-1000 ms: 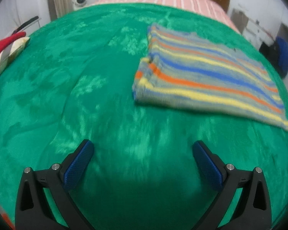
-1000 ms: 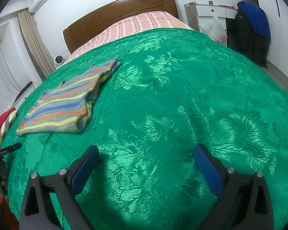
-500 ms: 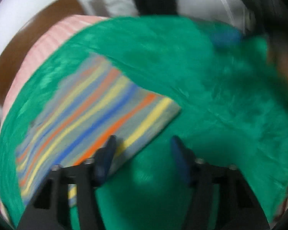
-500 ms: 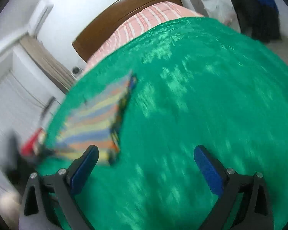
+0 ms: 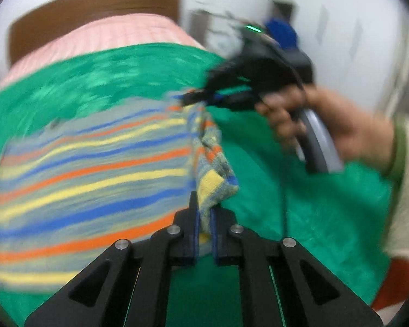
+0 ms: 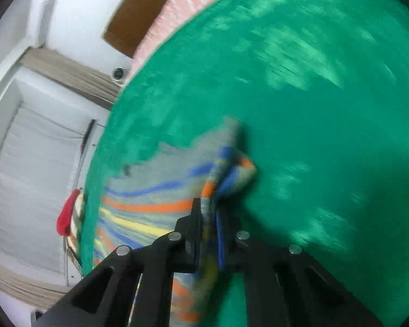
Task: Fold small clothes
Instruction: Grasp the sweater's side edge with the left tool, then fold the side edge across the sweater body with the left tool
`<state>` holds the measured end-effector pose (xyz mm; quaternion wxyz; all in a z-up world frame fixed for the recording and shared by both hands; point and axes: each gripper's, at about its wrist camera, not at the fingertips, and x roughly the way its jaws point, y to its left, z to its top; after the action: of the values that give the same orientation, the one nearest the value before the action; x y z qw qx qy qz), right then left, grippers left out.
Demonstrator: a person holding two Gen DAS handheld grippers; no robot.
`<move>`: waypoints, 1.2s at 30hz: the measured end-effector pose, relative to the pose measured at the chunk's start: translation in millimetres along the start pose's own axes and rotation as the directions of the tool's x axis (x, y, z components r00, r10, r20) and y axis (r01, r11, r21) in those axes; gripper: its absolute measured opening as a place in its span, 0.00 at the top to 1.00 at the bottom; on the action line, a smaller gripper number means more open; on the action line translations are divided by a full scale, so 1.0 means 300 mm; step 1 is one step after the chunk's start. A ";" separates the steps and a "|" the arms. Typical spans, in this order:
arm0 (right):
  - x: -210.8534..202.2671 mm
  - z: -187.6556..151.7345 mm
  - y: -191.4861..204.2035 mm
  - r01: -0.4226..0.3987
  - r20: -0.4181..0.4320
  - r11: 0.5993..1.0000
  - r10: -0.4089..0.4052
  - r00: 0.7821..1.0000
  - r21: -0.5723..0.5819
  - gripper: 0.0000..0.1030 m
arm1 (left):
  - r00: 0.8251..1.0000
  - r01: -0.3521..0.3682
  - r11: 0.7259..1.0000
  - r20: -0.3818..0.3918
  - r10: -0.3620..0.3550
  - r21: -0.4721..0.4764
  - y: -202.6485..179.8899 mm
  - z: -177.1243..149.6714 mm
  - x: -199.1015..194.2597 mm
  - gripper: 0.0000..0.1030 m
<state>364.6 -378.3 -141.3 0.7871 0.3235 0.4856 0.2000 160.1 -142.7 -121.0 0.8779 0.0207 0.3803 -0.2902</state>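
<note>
Striped knit garment (image 5: 90, 179), edge bunched upward

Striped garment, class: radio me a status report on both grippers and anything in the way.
Left gripper shut on striped garment, near corner. Right gripper closing, far corner between its fingers. Garment partly lifted off green bedspread. Nothing in the way.

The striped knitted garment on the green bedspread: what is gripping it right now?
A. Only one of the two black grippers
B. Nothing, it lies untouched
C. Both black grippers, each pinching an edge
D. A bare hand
C: the left gripper and the right gripper each have the striped knitted garment pinched between their blue pads.
</note>
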 end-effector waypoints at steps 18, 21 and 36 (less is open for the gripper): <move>0.668 -0.143 0.853 -0.166 -0.202 0.960 0.121 0.972 -0.225 0.46 | 0.945 -0.312 0.835 -0.060 0.321 -0.453 0.662 -0.231 -0.386 0.35; 0.599 -0.156 0.815 -0.249 -0.156 0.955 0.225 0.962 -0.161 0.42 | 0.942 -0.292 0.833 0.009 0.335 -0.470 0.687 -0.241 -0.460 0.29; 0.359 -0.596 0.632 -0.006 -0.186 0.815 -0.125 0.975 -0.580 0.43 | 0.920 -0.392 0.837 -0.181 0.348 -0.382 0.781 -0.073 -0.171 0.54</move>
<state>253.0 -119.5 -133.4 0.7966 0.0309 0.4943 0.3466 240.9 82.9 -144.8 0.8809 -0.0761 0.4665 -0.0270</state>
